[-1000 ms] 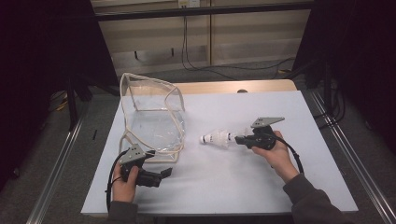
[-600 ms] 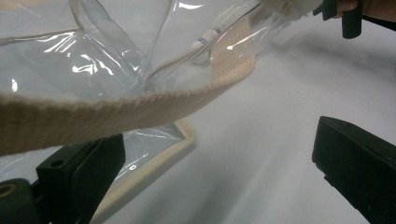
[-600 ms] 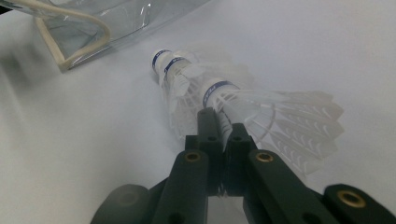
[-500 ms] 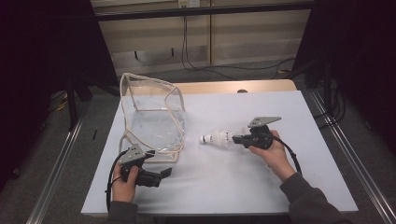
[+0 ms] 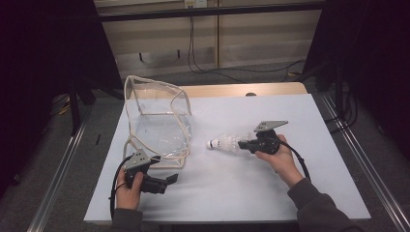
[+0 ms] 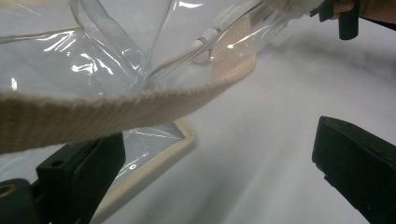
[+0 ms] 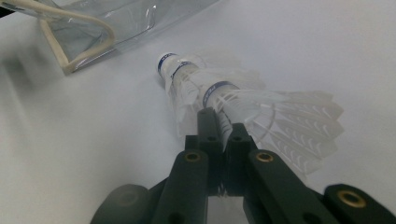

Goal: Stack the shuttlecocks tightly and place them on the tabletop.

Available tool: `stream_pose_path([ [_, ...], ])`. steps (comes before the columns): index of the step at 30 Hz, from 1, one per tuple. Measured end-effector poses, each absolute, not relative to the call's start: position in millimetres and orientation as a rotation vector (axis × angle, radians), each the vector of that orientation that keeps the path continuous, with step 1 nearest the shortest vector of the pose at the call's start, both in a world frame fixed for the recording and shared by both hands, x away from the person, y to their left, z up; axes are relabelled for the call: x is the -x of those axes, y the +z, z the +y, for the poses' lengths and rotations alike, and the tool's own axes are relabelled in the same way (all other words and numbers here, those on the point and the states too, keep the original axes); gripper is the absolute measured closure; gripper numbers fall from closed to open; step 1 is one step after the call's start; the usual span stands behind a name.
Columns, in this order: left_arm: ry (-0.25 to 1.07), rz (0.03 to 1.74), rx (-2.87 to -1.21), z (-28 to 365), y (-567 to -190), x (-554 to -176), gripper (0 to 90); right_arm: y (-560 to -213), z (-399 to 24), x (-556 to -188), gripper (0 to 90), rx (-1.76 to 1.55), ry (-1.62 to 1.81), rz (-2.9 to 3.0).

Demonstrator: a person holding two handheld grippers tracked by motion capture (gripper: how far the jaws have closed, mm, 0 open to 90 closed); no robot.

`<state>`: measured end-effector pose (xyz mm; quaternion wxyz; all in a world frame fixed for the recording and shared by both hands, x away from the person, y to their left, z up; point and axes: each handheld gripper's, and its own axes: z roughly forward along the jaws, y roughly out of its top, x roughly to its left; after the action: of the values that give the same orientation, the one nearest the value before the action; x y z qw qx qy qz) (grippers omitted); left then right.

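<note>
In the high view, the right gripper (image 5: pixel 245 144) is seen clamped on a stack of white shuttlecocks (image 5: pixel 225 142), held level just above the white table (image 5: pixel 300 193) and pointed toward the clear bag (image 5: pixel 157 123), while the left gripper (image 5: pixel 169 180) is held low by the bag's near corner, its hand resting on the table. In the left gripper view, the jaws are set wide apart, with the bag's beige strap (image 6: pixel 116 112) stretched across between them and nothing pinched. In the right gripper view, the jaws are nearly together on the shuttlecocks' feathers (image 7: pixel 280 116), cork ends aimed at the bag's mouth.
</note>
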<state>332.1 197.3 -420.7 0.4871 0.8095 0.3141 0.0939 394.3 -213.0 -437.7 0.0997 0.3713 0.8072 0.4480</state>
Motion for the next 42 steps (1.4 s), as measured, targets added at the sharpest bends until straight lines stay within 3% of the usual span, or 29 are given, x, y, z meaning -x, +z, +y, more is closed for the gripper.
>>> stream_pose_path([
  [42,0.227,0.762,-1.968,197,-421,-332,2.8,-439,-200,-398,88.8,-1.077,1.34,2.404],
])
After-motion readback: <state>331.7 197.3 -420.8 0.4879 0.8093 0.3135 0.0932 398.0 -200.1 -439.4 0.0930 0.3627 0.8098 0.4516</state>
